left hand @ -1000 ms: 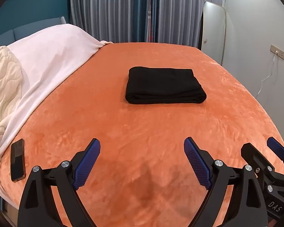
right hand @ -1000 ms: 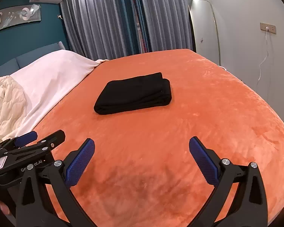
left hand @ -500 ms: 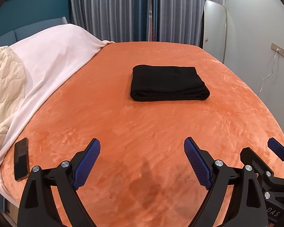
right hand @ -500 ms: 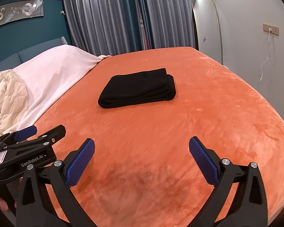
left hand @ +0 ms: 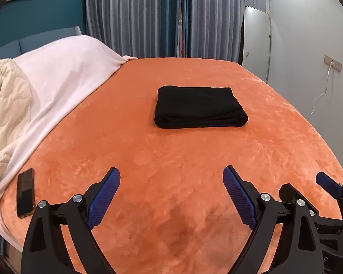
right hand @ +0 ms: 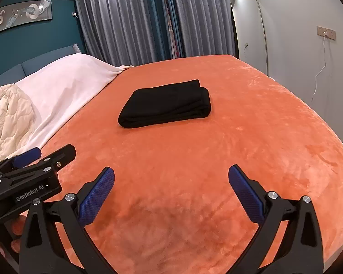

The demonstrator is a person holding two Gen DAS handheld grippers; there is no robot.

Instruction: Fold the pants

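Pants [left hand: 200, 107] look already folded: a compact black rectangle, several layers stacked, flat on the orange bed cover [left hand: 171, 159], so the fold itself reads as done or nearly so. Main risk from here is undoing it. If either pair of tongs goes back in and catches only the top layer, the stack could peel open or skew, and the plush cover looks grippy enough to drag the bottom layer and bunch it. A second risk is a low sweep of the tongs snagging the cover and shifting the bundle. Minor: the phone [left hand: 25, 196] lies near the bed edge on the left, beside the white sheet [left hand: 64, 80], and a wide left-arm move could knock it off. Left tongs [left hand: 171, 196] are spread wide, grasping nothing, hovering over bare cover at the near side of the bed. Right tongs [right hand: 171, 194] are likewise released and empty, just beside the left pair; each shows at the edge of the other's view. The pants lie well apart from both, farther up the bed toward the curtains [left hand: 171, 16], roughly ahead of the left tongs and ahead and slightly left of the right tongs. Nothing lies between tongs and pants but cover. In the right wrist view the rounded fold edge faces right, toward the mirror [right hand: 249, 34].
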